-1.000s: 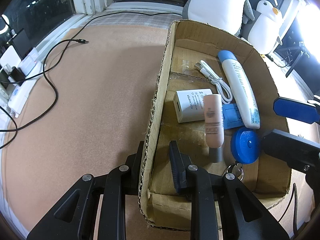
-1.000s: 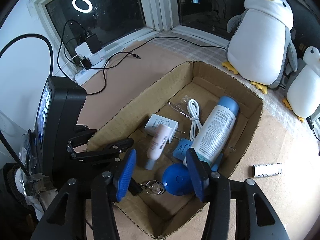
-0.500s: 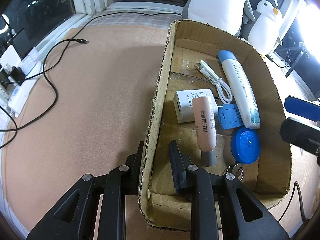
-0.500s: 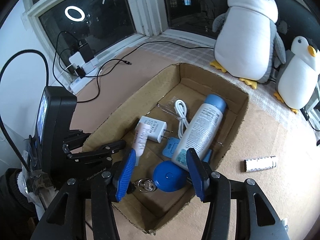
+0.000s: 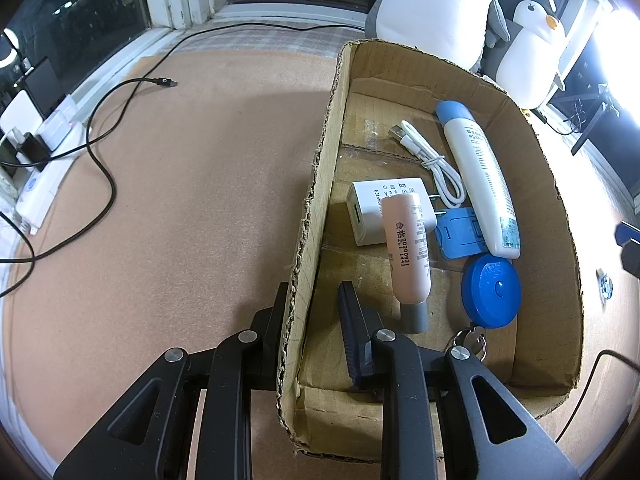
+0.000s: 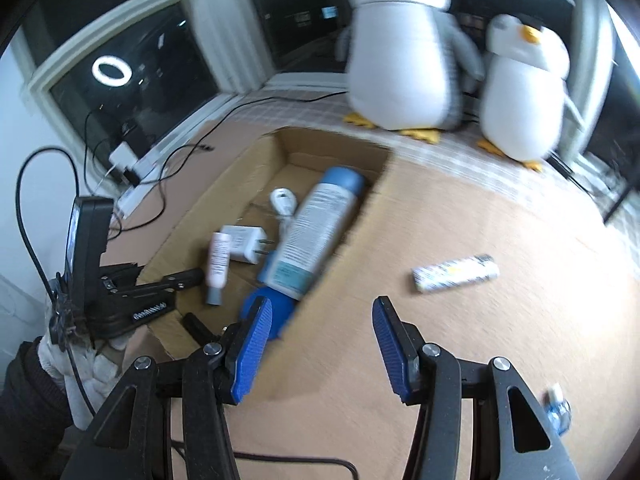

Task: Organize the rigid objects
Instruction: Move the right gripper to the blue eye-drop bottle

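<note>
Left gripper [image 5: 310,312] pinches the box [image 5: 316,184] wall; right gripper [image 6: 320,340] half open, empty; small stiff tube [image 6: 456,274] looks light, best gripped mid-body

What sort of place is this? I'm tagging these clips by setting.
Probably a home room by a window: plush penguins sit along the window sill, and a power strip with chargers lies on the brown mat.

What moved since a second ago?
The right hand-held gripper, open and empty, swung out of the cardboard box toward the white tube on the table. The pink tube rolled slightly. The left hand-held gripper stayed clamped on the box wall.
</note>
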`<control>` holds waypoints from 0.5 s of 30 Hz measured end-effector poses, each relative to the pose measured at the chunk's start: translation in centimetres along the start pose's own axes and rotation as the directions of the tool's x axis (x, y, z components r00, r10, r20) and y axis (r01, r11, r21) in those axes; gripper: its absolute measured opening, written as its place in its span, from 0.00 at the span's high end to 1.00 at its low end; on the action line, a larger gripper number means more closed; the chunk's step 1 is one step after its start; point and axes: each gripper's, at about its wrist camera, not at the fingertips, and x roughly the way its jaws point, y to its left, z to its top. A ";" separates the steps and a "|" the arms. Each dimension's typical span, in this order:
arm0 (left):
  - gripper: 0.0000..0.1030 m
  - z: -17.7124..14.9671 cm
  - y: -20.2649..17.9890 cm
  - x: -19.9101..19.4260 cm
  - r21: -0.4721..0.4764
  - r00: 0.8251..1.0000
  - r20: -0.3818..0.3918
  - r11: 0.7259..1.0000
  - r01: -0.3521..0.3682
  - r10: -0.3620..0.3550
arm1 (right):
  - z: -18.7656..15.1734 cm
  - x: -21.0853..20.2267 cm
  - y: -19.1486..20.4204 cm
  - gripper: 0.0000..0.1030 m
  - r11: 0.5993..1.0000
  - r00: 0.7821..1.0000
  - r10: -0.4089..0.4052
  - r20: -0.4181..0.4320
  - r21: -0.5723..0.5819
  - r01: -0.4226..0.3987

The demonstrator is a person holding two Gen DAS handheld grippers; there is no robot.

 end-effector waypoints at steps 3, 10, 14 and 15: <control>0.78 0.0 0.0 0.0 0.001 1.000 0.000 1.000 -0.001 0.001 | -1.0 -1.4 -2.2 0.53 0.999 1.000 -0.026 0.015 0.043 0.026; 0.78 0.0 0.0 0.0 0.002 1.000 0.000 1.000 -0.002 0.002 | -3.6 -4.0 -6.3 0.53 0.987 0.996 -0.082 0.027 0.138 0.077; 0.78 0.0 0.1 0.0 0.007 1.000 0.000 1.000 -0.006 0.006 | -5.0 -5.3 -8.6 0.51 0.977 0.991 -0.134 0.028 0.170 0.128; 0.77 0.0 0.1 0.0 0.007 1.000 0.000 1.000 -0.007 0.007 | -5.4 -5.7 -9.2 0.51 0.974 0.988 -0.154 0.026 0.174 0.148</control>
